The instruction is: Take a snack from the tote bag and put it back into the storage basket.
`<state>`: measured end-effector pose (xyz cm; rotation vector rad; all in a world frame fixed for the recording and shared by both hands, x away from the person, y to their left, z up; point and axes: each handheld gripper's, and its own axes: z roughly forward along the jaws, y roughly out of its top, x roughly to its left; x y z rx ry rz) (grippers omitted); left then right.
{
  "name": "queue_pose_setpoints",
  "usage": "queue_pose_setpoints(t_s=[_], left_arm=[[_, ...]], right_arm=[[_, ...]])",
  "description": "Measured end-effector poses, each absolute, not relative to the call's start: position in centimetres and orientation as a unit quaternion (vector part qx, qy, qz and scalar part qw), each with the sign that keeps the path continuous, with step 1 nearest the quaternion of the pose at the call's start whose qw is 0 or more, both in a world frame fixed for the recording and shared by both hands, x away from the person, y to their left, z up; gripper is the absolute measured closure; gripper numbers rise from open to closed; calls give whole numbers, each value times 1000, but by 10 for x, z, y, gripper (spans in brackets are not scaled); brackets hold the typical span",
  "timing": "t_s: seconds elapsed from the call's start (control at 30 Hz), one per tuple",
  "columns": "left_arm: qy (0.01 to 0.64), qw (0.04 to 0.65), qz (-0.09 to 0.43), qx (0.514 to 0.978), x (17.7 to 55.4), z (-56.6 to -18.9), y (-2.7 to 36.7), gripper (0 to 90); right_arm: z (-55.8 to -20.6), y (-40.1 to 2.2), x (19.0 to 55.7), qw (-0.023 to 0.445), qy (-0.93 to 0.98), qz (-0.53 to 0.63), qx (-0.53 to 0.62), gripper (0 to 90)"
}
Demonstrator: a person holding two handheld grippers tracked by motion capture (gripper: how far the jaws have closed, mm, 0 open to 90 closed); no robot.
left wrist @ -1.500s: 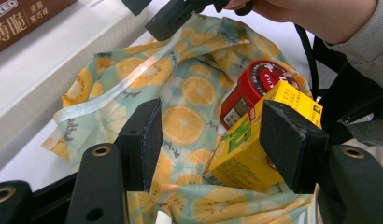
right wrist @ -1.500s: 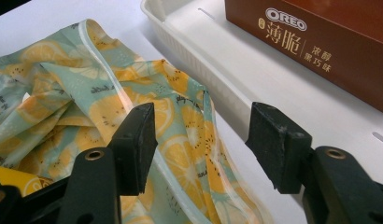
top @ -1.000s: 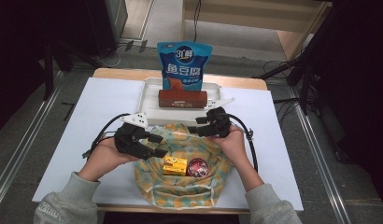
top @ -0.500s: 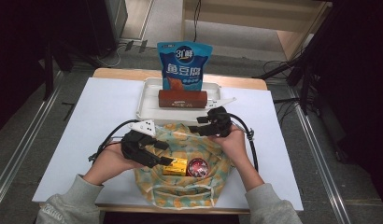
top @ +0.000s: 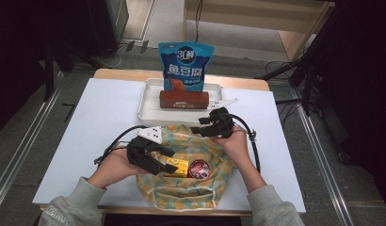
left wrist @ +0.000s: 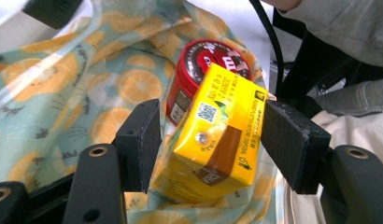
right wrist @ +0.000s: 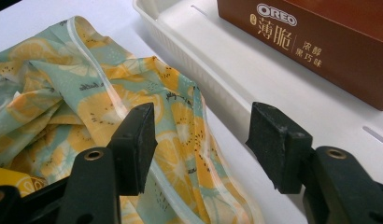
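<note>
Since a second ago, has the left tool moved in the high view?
Yes. The left tool has shifted toward the bottom of the view, away from the white tray, and now holds the yellow carton over the orange-print bag.

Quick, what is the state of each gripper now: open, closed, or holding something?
Left gripper: closed on the yellow rectangular drink carton, inside the orange-patterned fabric bag.
Right gripper: open, holding nothing, over the bag's rim.
</note>
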<state>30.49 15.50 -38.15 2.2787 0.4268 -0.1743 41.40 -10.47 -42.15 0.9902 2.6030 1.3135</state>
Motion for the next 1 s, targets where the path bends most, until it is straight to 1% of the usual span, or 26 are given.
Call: queue_pose_setpoints(t_s=[0.17, 0.37, 0.53, 0.7, 0.9, 1.0], left_arm=[[163, 387, -78, 904, 304, -390, 149, 381], [156, 378, -67, 910, 302, -396, 145, 384], [161, 383, -77, 906, 304, -401, 145, 386], [169, 381, -92, 904, 305, -403, 144, 414], [164, 381, -82, 906, 305, -402, 145, 452], [175, 380, -82, 905, 306, -401, 145, 462]], right_arm=[[-422, -105, 414, 31, 845, 426, 321, 425], [-422, -104, 414, 30, 846, 425, 320, 425], [-423, -104, 414, 30, 846, 425, 321, 425], [-423, -104, 414, 19, 843, 432, 320, 423], [-422, -104, 414, 22, 844, 433, 315, 421], [-423, -103, 414, 22, 846, 430, 315, 421]])
